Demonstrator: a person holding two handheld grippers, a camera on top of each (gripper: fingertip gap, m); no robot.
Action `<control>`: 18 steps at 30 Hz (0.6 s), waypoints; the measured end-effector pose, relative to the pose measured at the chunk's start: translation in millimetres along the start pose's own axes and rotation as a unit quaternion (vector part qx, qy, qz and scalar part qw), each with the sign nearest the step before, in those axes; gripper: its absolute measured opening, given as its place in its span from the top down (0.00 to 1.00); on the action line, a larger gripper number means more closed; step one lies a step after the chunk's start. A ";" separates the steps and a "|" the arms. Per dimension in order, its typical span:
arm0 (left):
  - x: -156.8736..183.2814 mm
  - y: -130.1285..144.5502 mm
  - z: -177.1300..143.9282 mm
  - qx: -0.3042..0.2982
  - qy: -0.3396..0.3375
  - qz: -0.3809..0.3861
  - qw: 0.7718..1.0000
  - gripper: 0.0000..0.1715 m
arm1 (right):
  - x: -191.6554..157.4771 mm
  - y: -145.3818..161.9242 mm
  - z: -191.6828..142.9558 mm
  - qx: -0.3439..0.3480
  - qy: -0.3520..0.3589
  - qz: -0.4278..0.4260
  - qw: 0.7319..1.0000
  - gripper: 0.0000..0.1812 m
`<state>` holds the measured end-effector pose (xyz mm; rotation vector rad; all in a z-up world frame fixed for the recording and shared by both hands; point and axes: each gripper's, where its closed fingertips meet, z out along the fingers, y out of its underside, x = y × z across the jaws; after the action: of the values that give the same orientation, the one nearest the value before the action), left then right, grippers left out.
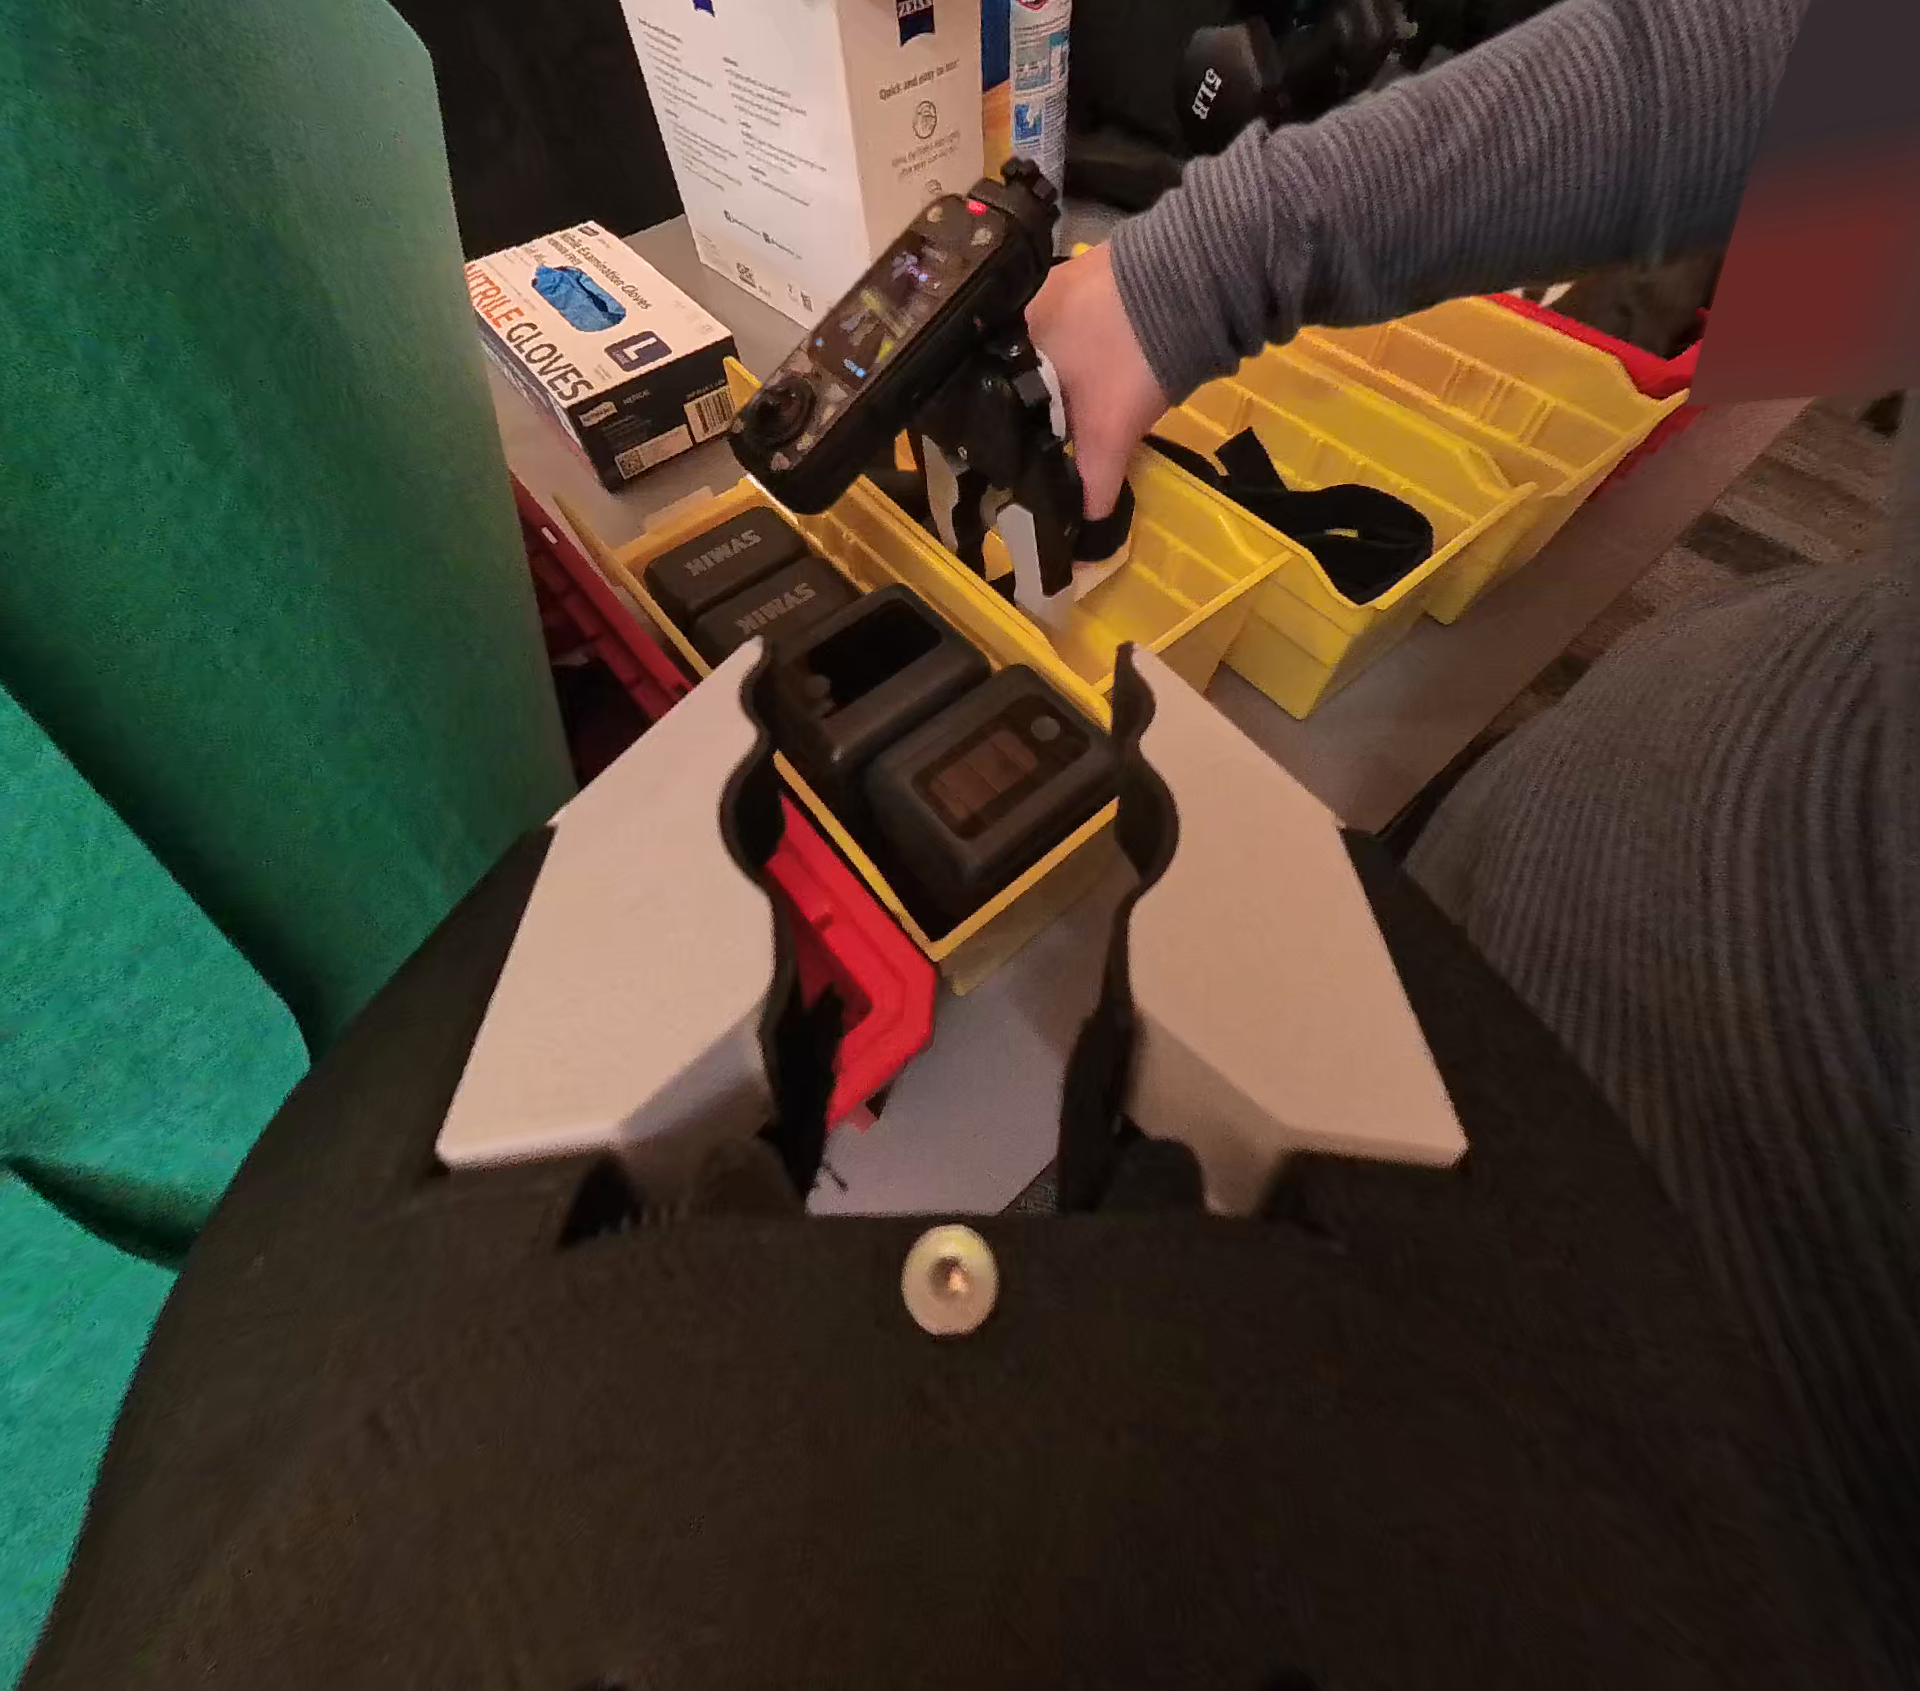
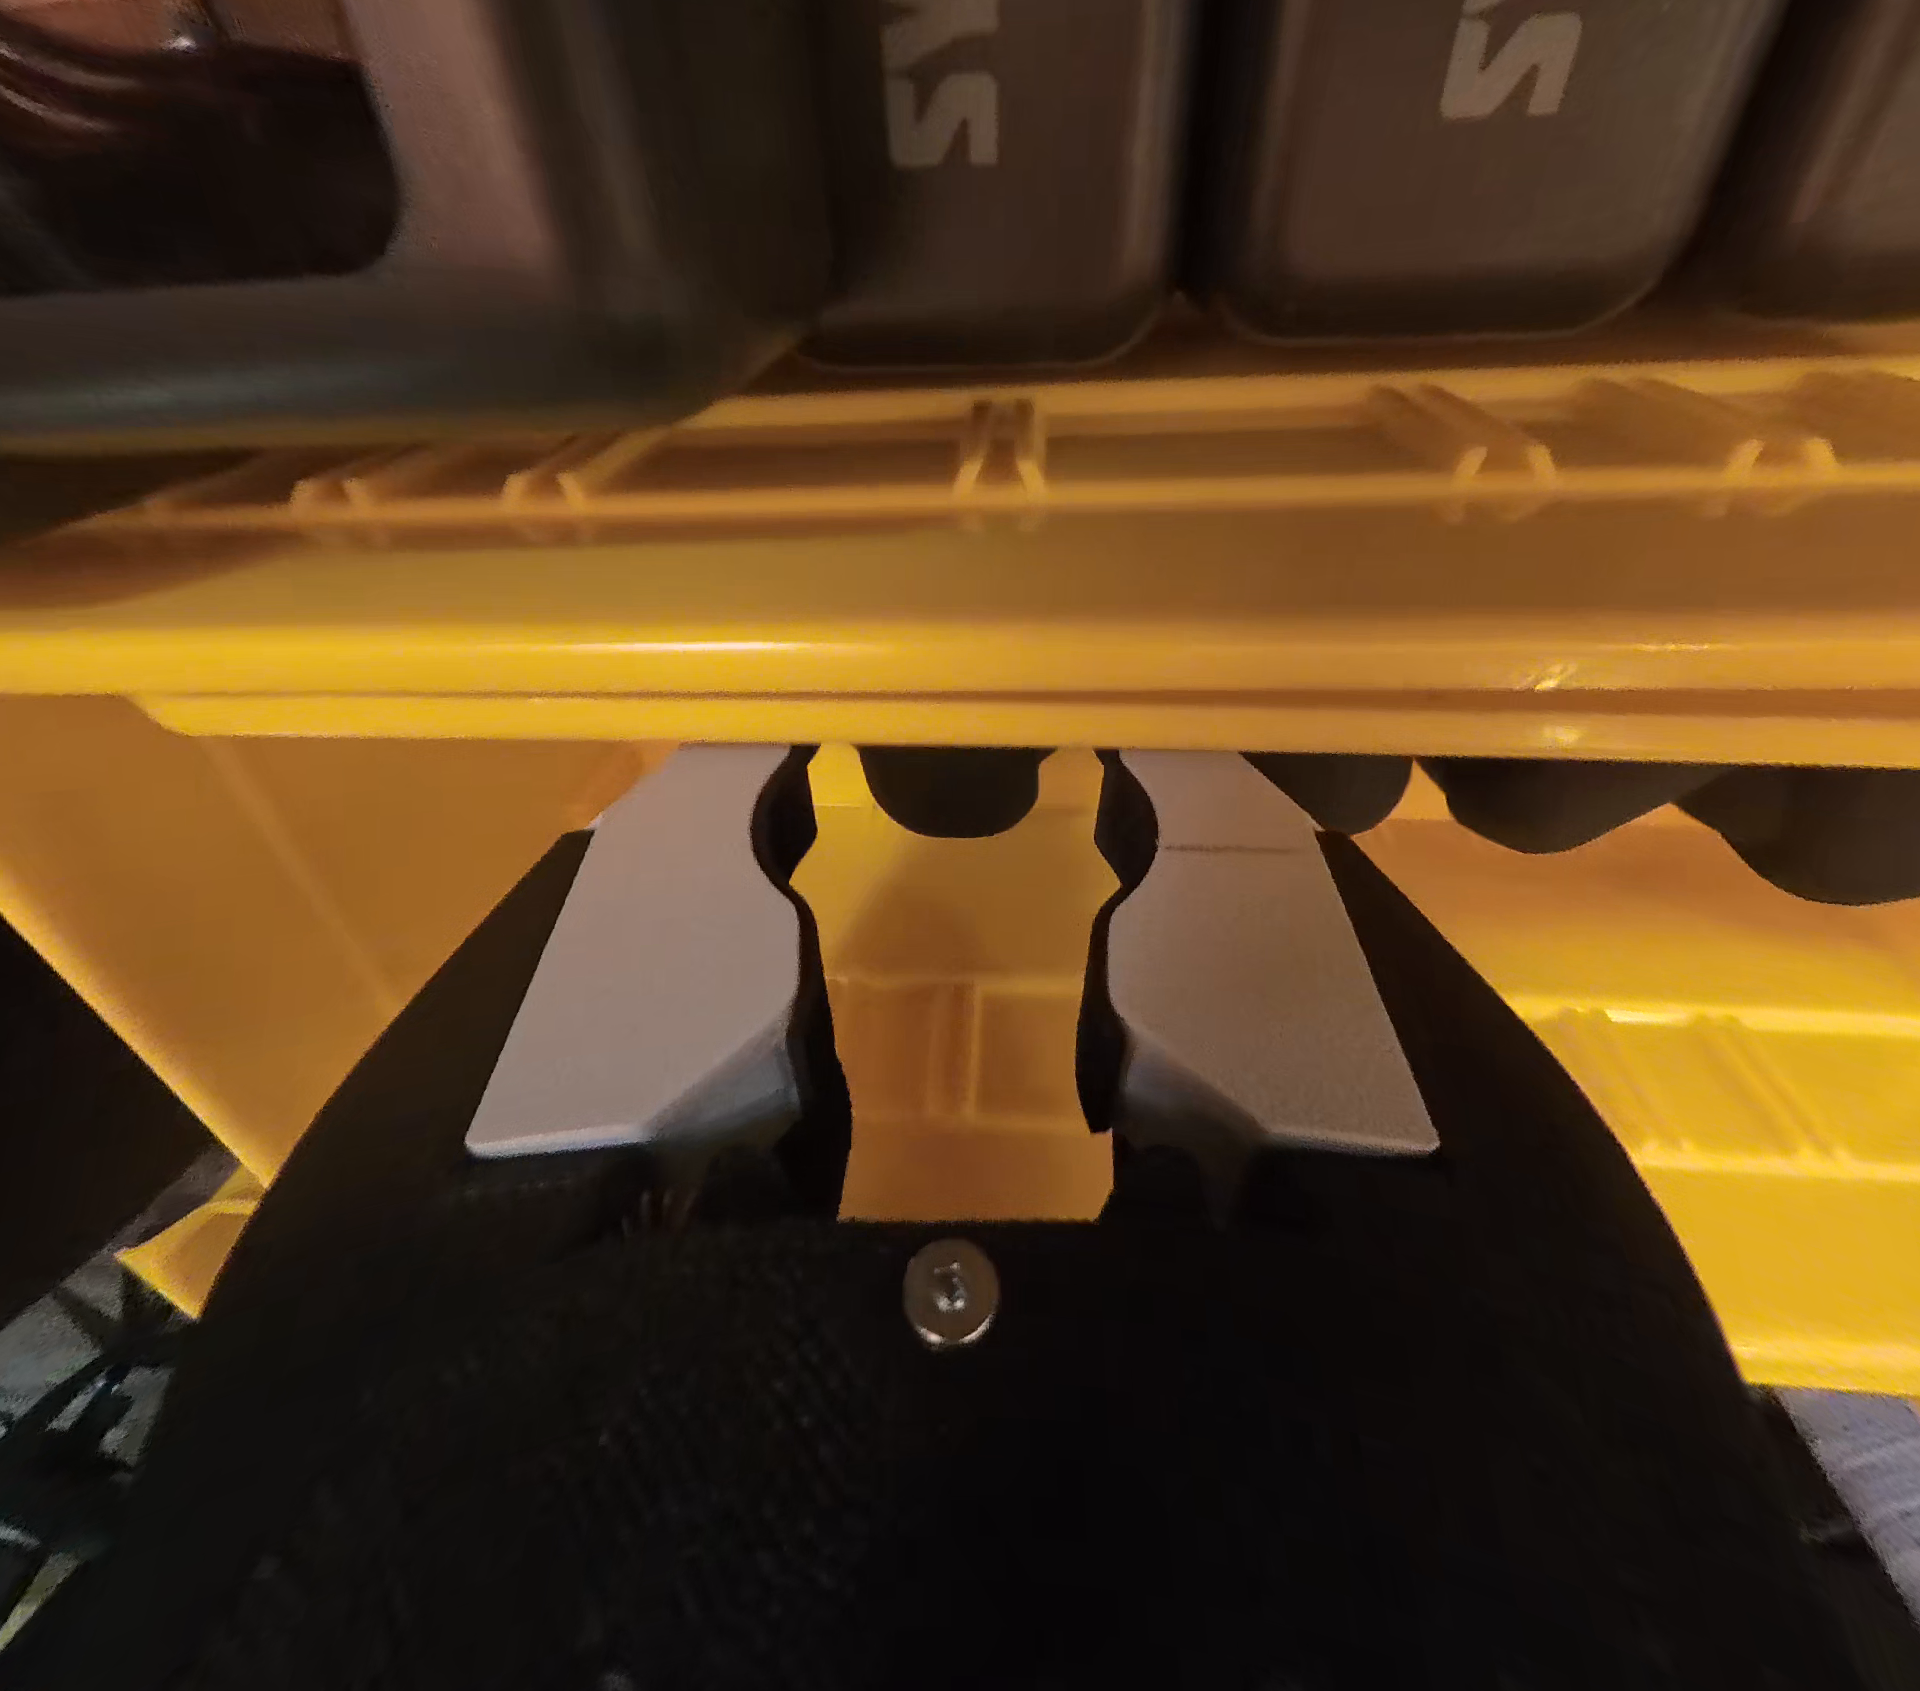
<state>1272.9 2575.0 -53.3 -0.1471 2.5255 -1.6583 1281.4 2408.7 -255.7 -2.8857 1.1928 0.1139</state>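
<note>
Fingers spread on both our grippers, nothing pinched. Our left gripper (image 1: 940, 696) hovers over dark grey cases (image 1: 940, 732) packed in a yellow bin (image 1: 1023, 898). Our right gripper (image 2: 951, 784) reaches into the neighbouring yellow bin (image 2: 935, 644); a black rounded object (image 2: 948, 794) lies between its tips.
</note>
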 end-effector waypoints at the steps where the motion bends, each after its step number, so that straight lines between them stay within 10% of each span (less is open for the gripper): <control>1: 0.0 -0.4 0.8 0.000 0.002 -0.001 1.000 0.63 | -0.3 -0.3 -0.3 0.005 0.002 -0.001 1.000 0.72; 7: 0.3 -0.5 3.7 0.002 0.013 -0.016 1.000 0.63 | 2.5 6.7 -16.2 0.006 0.040 -0.027 0.999 0.68; 14: -3.5 -1.5 3.3 0.004 0.009 -0.020 1.000 0.63 | -13.7 11.7 -28.3 -0.002 0.030 -0.069 0.997 1.00; 18: -4.3 -2.6 4.4 0.006 0.012 -0.026 1.000 0.63 | -17.6 2.8 -30.3 0.007 0.016 -0.072 0.997 1.00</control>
<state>1277.9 2570.6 -52.6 -0.1940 2.5493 -1.7048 1268.9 2417.8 -224.1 -2.9599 0.9800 0.0572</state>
